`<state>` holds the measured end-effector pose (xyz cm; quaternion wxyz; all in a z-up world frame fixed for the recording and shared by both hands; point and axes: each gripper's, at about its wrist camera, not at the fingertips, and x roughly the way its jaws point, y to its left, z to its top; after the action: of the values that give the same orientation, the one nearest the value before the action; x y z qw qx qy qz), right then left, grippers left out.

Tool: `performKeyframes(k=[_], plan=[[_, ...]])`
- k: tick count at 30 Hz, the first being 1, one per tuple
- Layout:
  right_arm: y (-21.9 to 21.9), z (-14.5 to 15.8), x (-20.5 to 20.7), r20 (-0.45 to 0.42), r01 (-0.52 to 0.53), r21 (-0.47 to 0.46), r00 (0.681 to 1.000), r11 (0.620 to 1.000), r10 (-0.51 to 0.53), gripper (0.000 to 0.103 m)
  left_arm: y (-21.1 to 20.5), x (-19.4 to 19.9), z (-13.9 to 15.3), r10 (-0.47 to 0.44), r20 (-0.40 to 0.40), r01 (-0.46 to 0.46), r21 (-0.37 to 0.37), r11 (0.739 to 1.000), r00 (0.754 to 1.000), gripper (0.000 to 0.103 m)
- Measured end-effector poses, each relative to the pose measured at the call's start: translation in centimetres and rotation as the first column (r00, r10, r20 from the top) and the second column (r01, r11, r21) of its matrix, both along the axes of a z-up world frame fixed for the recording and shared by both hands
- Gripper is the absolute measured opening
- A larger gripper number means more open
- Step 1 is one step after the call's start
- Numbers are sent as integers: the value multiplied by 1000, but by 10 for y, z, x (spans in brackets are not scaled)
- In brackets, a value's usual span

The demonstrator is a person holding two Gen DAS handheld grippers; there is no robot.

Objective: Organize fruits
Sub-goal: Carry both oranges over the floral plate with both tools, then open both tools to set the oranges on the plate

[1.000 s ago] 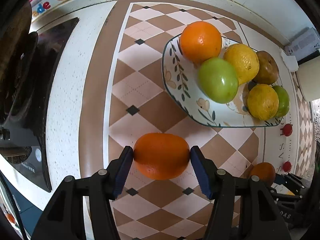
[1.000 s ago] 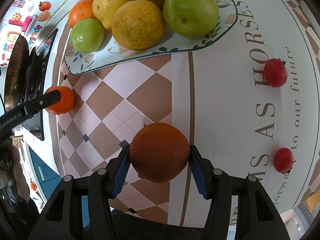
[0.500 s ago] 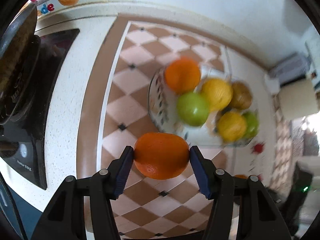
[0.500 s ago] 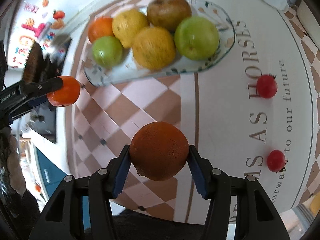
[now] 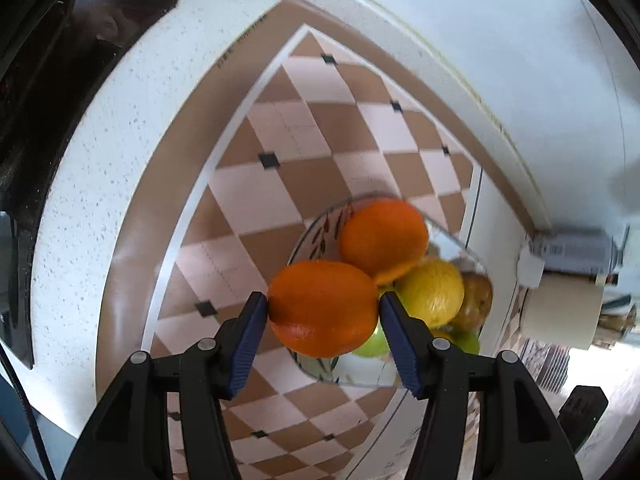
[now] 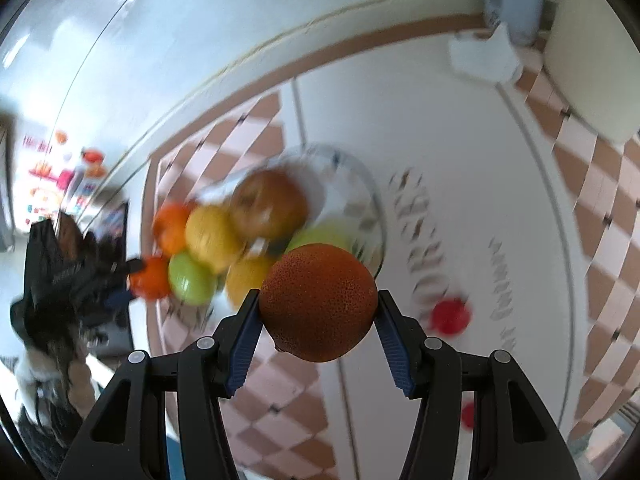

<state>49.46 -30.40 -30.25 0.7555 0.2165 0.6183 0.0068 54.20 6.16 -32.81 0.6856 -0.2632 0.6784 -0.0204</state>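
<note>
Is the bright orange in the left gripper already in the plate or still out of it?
Out: the bright orange is clamped between the left gripper pads, in front of the plate of fruit.

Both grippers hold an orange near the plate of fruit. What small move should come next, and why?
Probably lower the left gripper a little and set its orange on the plate. It already hangs over the plate's near edge. The right gripper holds the darker orange just in front of the fruit pile, so it could follow.
</note>
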Motion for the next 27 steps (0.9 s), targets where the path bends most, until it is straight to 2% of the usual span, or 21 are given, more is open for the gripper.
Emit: performKeyframes(k=[5, 9, 13, 17, 18, 20, 22, 24, 27], plan=[[-6, -8, 42, 2, -2, -55, 1000, 998, 2, 59, -2, 10, -2, -23, -14, 23, 15, 1000, 1000, 57], [5, -22, 63, -15, -44, -117, 999, 992, 43, 59, -1, 17, -6, -38, -43, 39, 13, 999, 998, 58], [13, -38, 69, -44, -84, -151, 996, 985, 78, 59, -4, 18, -6, -66, -48, 67, 23, 997, 997, 58], [16, -49, 66, -59, -102, -133, 994, 986, 95, 60, -5, 17, 1, -74, -29, 75, 32, 997, 997, 58], [16, -52, 65, -58, -104, -133, 994, 986, 97, 61, -5, 18, 2, -70, -29, 71, 28, 997, 997, 58], [17, -50, 63, -40, -110, -145, 994, 983, 106, 74, -3, 18, 4, -63, -25, 64, 30, 998, 998, 59], [16, -45, 59, -23, -115, -137, 993, 984, 113, 81, -2, 18, 10, -65, -4, 65, 50, 997, 998, 75], [16, -38, 55, -11, -119, -155, 993, 981, 119, 89, -4, 17, 17, -75, 23, 73, 71, 995, 997, 82], [21, -27, 48, -13, -135, -210, 991, 968, 135, 90, -10, 11, 28, -109, 50, 103, 118, 988, 993, 88]])
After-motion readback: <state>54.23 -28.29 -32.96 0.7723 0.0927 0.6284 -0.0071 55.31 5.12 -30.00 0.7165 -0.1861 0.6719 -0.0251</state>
